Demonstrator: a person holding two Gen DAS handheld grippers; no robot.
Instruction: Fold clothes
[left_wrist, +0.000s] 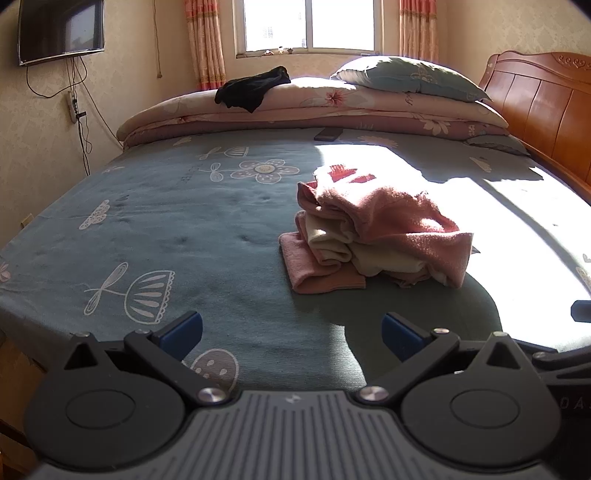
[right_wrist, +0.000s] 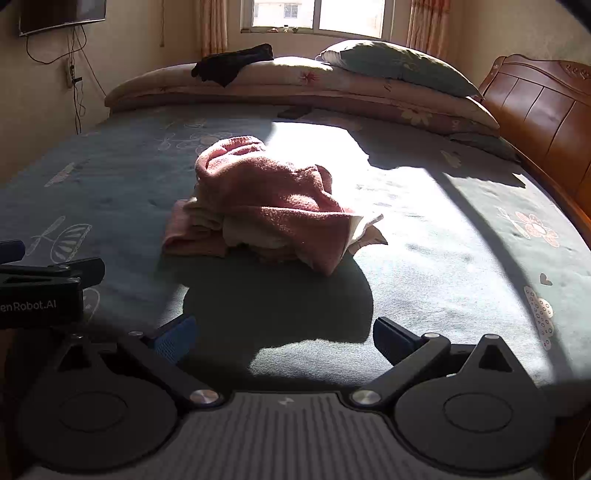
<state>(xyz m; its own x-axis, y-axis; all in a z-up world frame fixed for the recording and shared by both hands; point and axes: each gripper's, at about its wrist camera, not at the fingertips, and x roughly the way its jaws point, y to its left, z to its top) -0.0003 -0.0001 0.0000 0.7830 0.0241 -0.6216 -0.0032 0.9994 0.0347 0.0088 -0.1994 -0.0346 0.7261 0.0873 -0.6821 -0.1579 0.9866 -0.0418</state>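
While my left gripper (left_wrist: 291, 334) and right gripper (right_wrist: 282, 338) gape empty, crumpled pink clothes (left_wrist: 376, 229) lie ahead on the bed (left_wrist: 166, 229).

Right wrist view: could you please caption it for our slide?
Open right gripper faces a crumpled pink garment on the bed.

We note a pile (left_wrist: 373, 236) of fuzzy, napped cloth ahead of the left gripper (left_wrist: 291, 338), pink over cream, matt throughout. The sheet (left_wrist: 177, 221) under it is thin woven cloth, matt, lightly creased, with a printed pattern. Each gripper body is matt black plastic with a ribbed grey panel and bright metal pivot pins; the pads (left_wrist: 183, 332) are blue with a fine texture, as on the right gripper (right_wrist: 284, 338). Far right, the headboard (left_wrist: 546, 107) is varnished wood, glossy and carved. Beyond the pile, the quilt (left_wrist: 295, 107) and pillow (left_wrist: 406, 77) are soft printed cloth. The screen (left_wrist: 61, 31), far left, is glossy.
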